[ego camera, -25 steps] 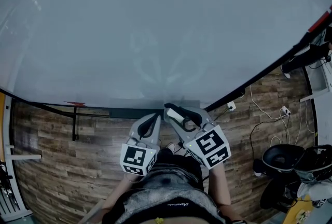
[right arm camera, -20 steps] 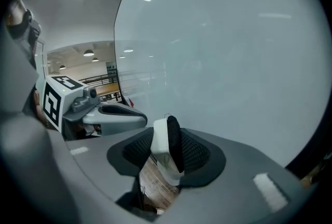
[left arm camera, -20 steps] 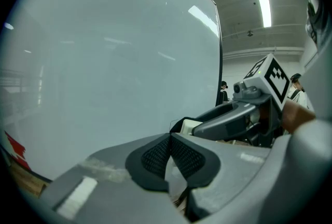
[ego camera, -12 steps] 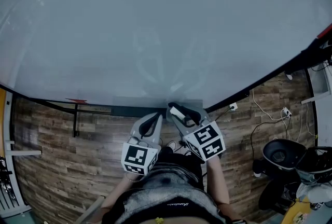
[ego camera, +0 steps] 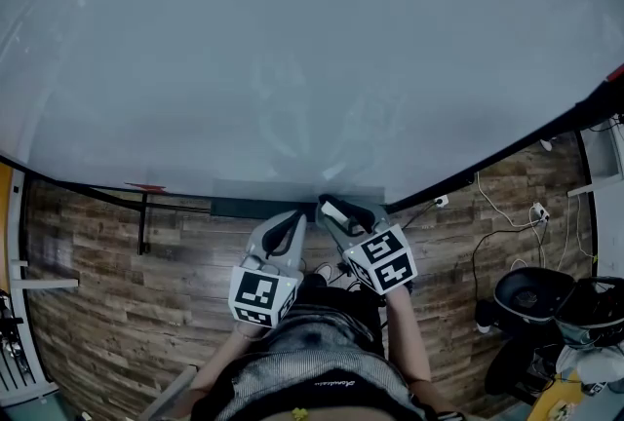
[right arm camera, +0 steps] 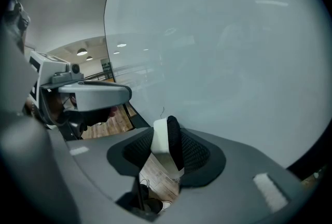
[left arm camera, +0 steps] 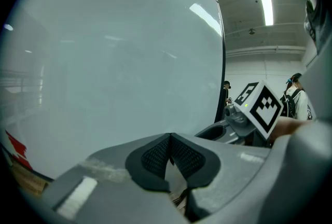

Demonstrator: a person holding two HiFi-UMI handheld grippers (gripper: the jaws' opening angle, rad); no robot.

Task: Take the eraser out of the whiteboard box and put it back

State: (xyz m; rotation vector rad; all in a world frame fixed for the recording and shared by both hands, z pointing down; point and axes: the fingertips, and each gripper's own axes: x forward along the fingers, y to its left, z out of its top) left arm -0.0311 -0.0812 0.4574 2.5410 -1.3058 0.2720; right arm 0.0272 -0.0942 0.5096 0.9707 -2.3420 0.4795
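- Right gripper (ego camera: 337, 211): I have its fingers clamped on the eraser (right arm camera: 166, 141), white body on one pad and dark felt on the other, so it cannot slip.
- The eraser is outside the whiteboard box (ego camera: 258, 192), just in front of it, low on the whiteboard (ego camera: 292, 49). I judge the return comes next.
- Left gripper (left arm camera: 170, 151): fingers together, empty, parked alongside.

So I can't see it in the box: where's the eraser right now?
The eraser is clamped in the right gripper's jaws, seen in that gripper's view, close before the whiteboard's lower edge, right of the left gripper.
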